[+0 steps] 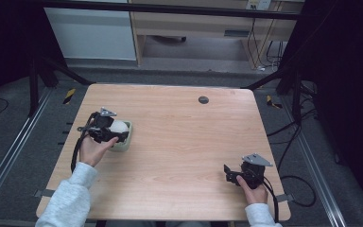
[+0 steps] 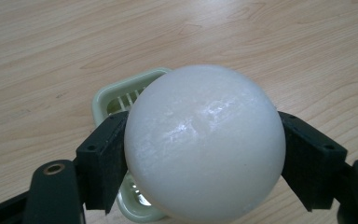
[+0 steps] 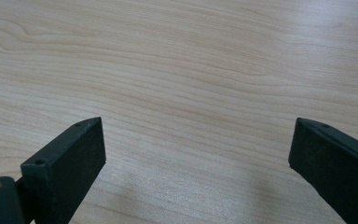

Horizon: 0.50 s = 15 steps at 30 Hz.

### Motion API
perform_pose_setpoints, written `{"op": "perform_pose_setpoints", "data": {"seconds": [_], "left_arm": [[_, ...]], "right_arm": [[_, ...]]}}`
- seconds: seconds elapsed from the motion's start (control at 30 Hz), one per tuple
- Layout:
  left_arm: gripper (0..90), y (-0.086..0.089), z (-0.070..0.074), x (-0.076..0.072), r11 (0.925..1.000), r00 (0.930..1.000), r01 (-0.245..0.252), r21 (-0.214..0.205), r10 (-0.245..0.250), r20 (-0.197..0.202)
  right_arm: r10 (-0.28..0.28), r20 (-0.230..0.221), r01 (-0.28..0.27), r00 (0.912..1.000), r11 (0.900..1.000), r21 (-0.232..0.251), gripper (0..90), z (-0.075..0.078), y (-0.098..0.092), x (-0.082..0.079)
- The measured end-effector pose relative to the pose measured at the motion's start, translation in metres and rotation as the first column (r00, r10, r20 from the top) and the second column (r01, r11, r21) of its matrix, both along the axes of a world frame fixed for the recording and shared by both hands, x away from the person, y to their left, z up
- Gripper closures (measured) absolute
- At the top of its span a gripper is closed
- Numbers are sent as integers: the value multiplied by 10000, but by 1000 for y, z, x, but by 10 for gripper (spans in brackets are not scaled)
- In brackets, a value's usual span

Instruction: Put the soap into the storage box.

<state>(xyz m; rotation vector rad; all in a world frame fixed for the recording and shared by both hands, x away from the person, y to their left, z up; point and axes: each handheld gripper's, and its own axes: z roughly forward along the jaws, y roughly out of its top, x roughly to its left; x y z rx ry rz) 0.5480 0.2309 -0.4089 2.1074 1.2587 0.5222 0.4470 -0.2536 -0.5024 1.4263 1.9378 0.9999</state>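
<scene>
Left gripper view: clamping a white ball [image 2: 205, 144] between two black pads [image 2: 103, 161], one on each flank at the widest part, directly over a pale green basket [image 2: 109, 98] on the wooden table [image 2: 51, 51]. Looking smooth and glossy, with highlights across the top, so probably slippery under the pads; appearing rigid, with no dent where the pads press; likely light, though weight cannot be read from the pictures. Gripping across the middle seeming the safest hold, since anything higher or lower would tend to squeeze the ball out. Whether touching the basket floor or hanging just above it, impossible to tell.

High view: holding the left gripper [image 1: 108, 131] at the left side of the table [image 1: 179, 142], with the ball [image 1: 118, 126] showing over the basket [image 1: 125, 139]. Resting well apart at the near right corner, the right gripper [image 1: 231, 176], empty.

Right gripper view: jaws standing wide apart over bare wood [image 3: 186, 84], gripping nothing.

Counting: one ball, one basket, two grippers, one dark round plug [image 1: 203, 100] near the far edge of the table.
</scene>
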Motion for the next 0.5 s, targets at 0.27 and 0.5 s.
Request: {"op": "perform_pose_setpoints", "data": {"seconds": [0.27, 0.5], "left_arm": [[236, 4, -7, 10, 9998, 9996, -214, -28, 214, -159], [236, 4, -13, 16, 9996, 9991, -274, -4, 274, -319]], "right_arm": [[51, 36, -51, 10000, 9999, -138, 41, -1, 0, 0], [48, -30, -48, 10000, 10000, -35, 41, 0, 0, 0]]}}
